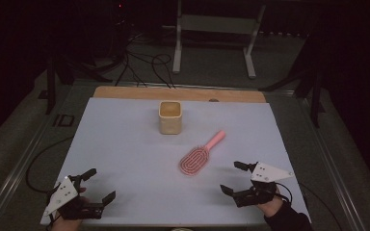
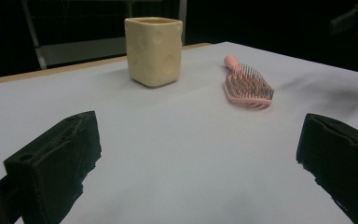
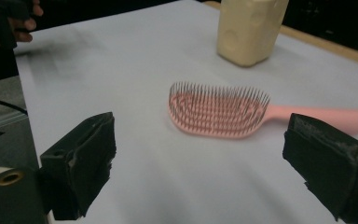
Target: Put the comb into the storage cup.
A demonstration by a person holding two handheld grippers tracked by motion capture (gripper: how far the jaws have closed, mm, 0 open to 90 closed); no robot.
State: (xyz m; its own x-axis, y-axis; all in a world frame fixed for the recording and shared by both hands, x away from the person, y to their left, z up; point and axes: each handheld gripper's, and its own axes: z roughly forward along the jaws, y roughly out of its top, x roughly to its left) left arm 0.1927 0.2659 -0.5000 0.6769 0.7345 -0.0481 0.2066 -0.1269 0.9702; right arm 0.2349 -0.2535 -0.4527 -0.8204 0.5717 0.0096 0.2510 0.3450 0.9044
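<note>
Both my tongs, left [image 1: 95, 185] and right [image 1: 232, 177], released, empty. Brush [image 1: 195, 159] at right tong's 11 o'clock; flat handle, likely slip. Cup [image 1: 170, 117] could tip.

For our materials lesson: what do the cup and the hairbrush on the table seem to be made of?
Cup: probably glazed ceramic, cream, thick-walled with shallow round dimples and a faint sheen. Hairbrush: likely moulded plastic, smooth pink body and handle, with thin stiff bristles, darker at the tips, standing upright.
</note>
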